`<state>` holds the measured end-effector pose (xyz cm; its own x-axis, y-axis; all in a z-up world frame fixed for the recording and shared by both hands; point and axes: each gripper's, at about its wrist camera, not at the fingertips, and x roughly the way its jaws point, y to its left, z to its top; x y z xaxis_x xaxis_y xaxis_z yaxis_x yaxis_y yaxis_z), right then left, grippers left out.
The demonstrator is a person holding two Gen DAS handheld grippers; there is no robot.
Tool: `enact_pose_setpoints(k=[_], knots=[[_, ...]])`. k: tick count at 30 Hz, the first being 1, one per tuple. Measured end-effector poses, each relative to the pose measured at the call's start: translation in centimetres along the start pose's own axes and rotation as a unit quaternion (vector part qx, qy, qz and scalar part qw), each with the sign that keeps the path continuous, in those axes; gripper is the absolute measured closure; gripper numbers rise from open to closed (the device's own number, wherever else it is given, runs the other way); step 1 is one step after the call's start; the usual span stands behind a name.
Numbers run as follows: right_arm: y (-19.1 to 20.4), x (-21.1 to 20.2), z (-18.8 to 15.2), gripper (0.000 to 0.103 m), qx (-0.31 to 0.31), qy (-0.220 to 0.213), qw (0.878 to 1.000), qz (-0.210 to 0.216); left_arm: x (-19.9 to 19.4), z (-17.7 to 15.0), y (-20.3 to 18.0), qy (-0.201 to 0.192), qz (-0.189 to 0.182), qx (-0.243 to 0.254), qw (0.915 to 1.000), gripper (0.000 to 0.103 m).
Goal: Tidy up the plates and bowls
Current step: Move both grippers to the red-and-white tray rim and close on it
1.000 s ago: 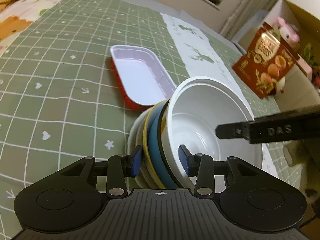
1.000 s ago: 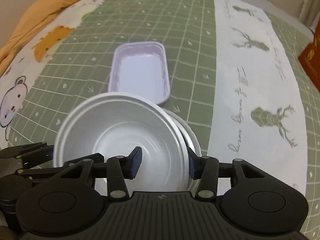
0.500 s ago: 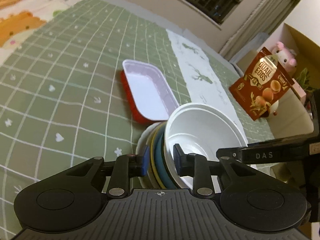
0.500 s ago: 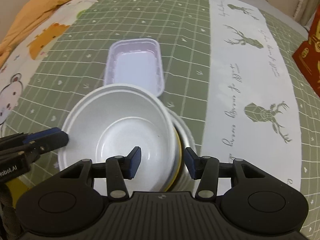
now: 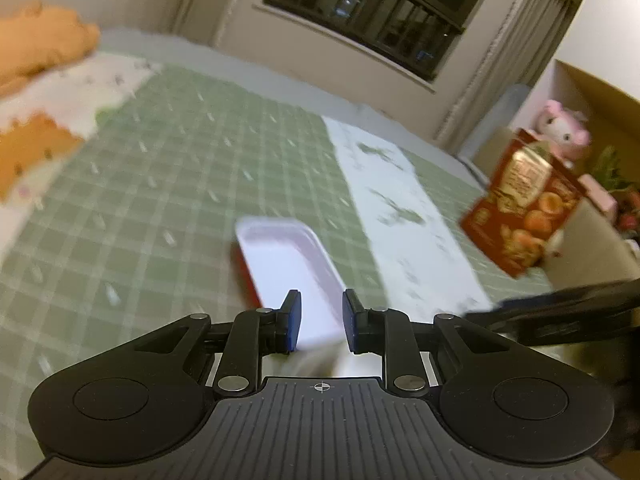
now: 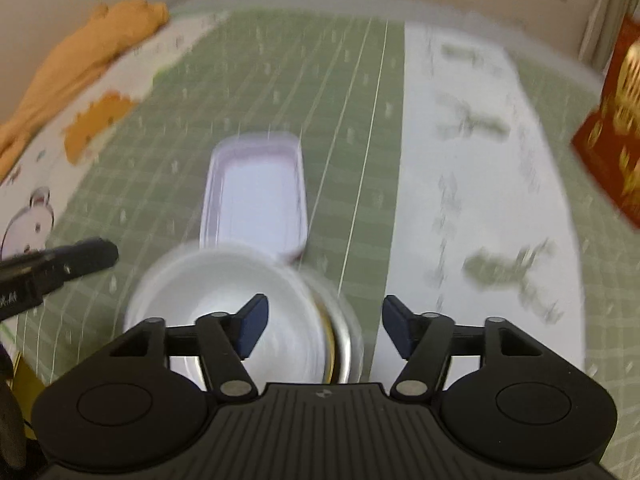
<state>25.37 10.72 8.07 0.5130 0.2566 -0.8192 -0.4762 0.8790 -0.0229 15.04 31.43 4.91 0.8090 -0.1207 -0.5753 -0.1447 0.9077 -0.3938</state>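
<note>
Green checked bedding (image 6: pixel 280 92) lies under both tools. Nearest, the right gripper (image 6: pixel 324 326) has just been spreading above the white bowl (image 6: pixel 224 292), apparently clear of it. The left gripper (image 5: pixel 320 320), narrowing, grasps nothing; a red-sided tray (image 5: pixel 288 268) lies beyond.

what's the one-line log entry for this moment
left gripper: jaws just closing, nothing between | right gripper: jaws just opening, nothing gripped, bowl stack below | tray: beyond stack
</note>
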Motion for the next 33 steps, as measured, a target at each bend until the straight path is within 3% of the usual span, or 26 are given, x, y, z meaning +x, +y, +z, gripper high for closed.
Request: enact_pose_setpoints(k=[3, 7, 10, 12, 15, 20, 23, 33], knots=[[0.6, -0.1, 3.3, 0.019, -0.011, -0.035, 0.999, -0.04, 2.6, -0.1, 2.8, -0.008, -0.003, -0.06, 0.9982, 0.078], [2.2, 2.7, 6.1, 0.018, -0.036, -0.023, 0.996, -0.075, 8.0, -0.5, 5.5, 0.044, 0.005, -0.104, 0.9936, 0.078], [3.2, 5.6, 6.7, 0.018, -0.051, 0.003, 0.998, -0.036, 10.9, -0.5, 6.6, 0.081, 0.004, -0.123, 0.9891, 0.078], [3.2, 8.0, 7.4, 0.02, -0.052, 0.034, 0.998, -0.003, 11.7, -0.4, 6.7, 0.083, 0.003, -0.122, 0.989, 0.078], [2.6, 10.9, 8.4, 0.03, -0.051, 0.068, 0.996, -0.001, 12.6, -0.1, 6.4, 0.082, 0.017, -0.118, 0.9895, 0.078], [0.9, 14.8, 9.0, 0.033, -0.05, 0.116, 0.992, 0.007, 14.4, 0.5, 6.2, 0.092, 0.034, -0.117, 0.9882, 0.078], [-0.3, 16.4, 9.4, 0.042, -0.014, 0.134, 0.99, 0.045, 15.0, 0.3, 6.3, 0.098, 0.036, -0.118, 0.9875, 0.078], [-1.6, 22.7, 9.0, 0.045, 0.01, 0.175, 0.98, 0.099, 17.3, -0.3, 6.7, 0.134, 0.024, -0.124, 0.9829, 0.078]])
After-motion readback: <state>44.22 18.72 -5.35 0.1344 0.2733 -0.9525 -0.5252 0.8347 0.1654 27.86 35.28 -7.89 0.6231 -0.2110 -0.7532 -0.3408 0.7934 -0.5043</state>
